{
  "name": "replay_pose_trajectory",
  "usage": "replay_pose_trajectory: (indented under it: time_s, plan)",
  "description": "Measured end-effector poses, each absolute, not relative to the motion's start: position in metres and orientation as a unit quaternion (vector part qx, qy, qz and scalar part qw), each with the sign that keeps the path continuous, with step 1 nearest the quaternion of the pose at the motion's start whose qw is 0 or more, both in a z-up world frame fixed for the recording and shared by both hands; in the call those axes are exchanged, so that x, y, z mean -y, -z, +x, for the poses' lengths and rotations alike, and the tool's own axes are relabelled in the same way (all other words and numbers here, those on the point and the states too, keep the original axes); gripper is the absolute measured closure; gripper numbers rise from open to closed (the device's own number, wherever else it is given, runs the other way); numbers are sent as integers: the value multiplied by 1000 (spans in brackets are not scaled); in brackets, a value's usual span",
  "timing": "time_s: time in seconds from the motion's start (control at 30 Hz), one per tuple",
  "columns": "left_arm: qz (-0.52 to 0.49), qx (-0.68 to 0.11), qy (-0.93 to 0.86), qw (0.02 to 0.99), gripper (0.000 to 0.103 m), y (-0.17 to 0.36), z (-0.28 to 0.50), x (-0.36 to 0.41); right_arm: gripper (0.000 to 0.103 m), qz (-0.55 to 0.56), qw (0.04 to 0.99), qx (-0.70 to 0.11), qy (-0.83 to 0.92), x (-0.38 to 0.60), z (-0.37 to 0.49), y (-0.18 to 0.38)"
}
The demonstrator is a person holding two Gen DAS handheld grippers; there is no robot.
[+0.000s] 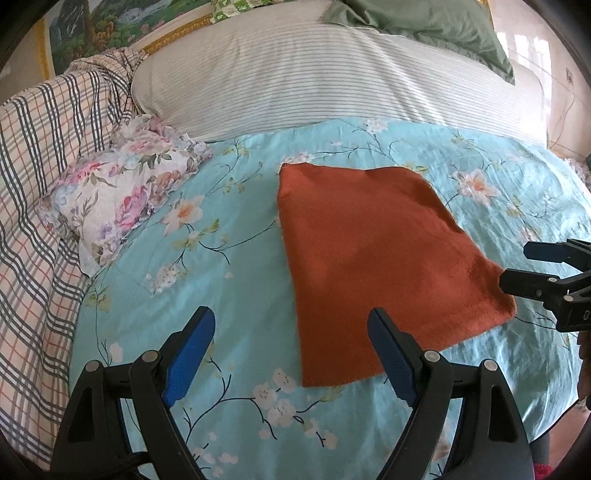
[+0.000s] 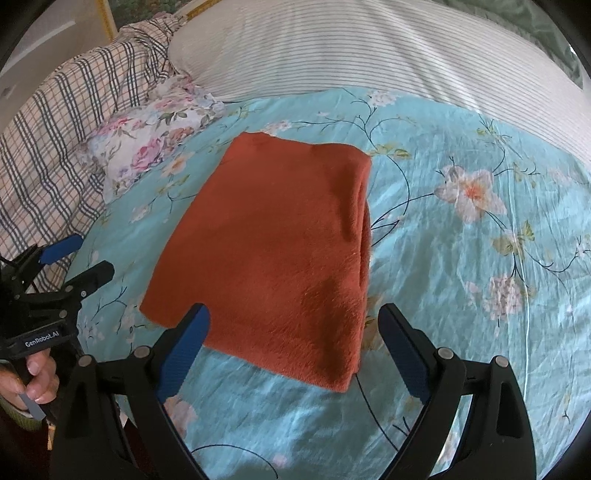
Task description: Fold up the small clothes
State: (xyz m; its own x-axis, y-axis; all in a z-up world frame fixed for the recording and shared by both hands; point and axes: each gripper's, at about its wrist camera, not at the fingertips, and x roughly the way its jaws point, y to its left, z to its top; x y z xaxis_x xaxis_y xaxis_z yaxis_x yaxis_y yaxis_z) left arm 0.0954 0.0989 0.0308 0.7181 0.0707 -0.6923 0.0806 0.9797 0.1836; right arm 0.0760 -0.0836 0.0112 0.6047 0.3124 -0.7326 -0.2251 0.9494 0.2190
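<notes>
Left tool (image 2: 79,260) reads, seemingly, "GenRobot.AI".

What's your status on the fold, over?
Left gripper open, right gripper open, both empty. Orange cloth folded, flat on blue floral sheet. Nothing on the cloth.

A home bedroom is shown — a bed is covered by a turquoise floral sheet (image 1: 229,229), with a striped bolster (image 1: 314,74) laid across its head. A plaid quilt (image 1: 44,147) and a small flowered pillow (image 1: 122,192) are heaped at one side — a gilt-framed landscape painting (image 1: 103,26) is seen behind.
</notes>
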Motion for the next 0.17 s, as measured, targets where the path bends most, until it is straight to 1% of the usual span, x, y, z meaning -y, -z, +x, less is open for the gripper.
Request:
replay_pose_trajectory:
  time_s: [0.17]
  plan:
    - [86,-384,1,919,18,-28,105,-105,10,54,893,-420,-155,82,81,-10]
